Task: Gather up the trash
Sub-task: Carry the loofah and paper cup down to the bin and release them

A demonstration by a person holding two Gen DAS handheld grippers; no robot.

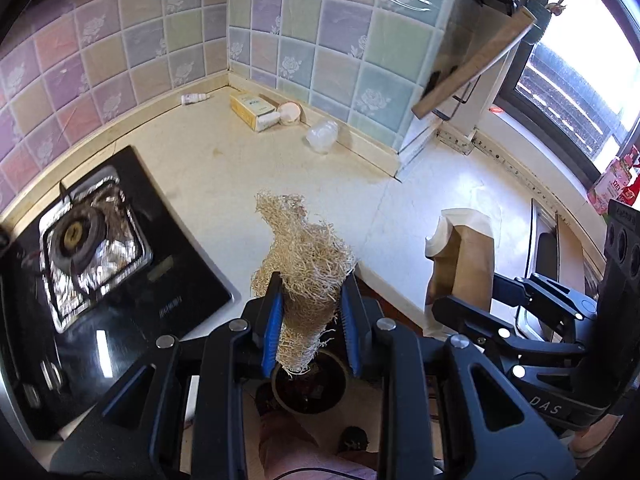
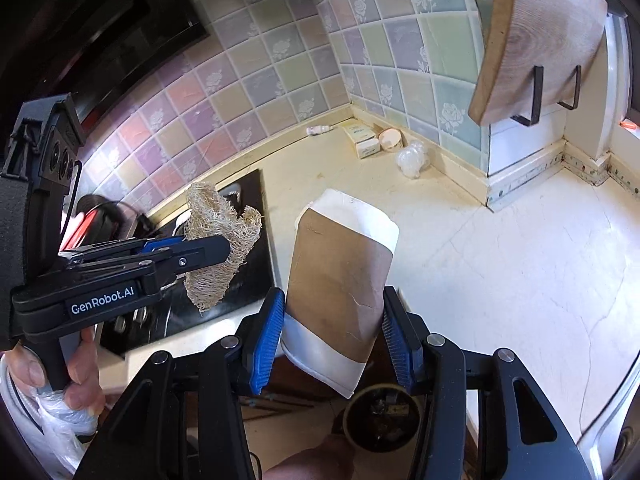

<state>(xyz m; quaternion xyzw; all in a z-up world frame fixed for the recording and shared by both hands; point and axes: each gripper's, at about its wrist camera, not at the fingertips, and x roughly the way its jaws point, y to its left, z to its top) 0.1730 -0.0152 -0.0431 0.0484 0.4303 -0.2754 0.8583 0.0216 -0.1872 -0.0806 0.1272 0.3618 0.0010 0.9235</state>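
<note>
Now the left gripper (image 1: pixel 310 320) pinches a dry loofah (image 1: pixel 306 280) between its pads, while the right gripper (image 2: pixel 334 332) beside it clamps a paper cup (image 2: pixel 340 280); a bin (image 2: pixel 382 416) sits just below both.

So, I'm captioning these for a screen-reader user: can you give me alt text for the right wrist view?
The right gripper clamps a brown-and-white paper cup above a cream kitchen counter. Beside it, the left gripper holds a tan fibrous loofah scrap near a black stove.
</note>
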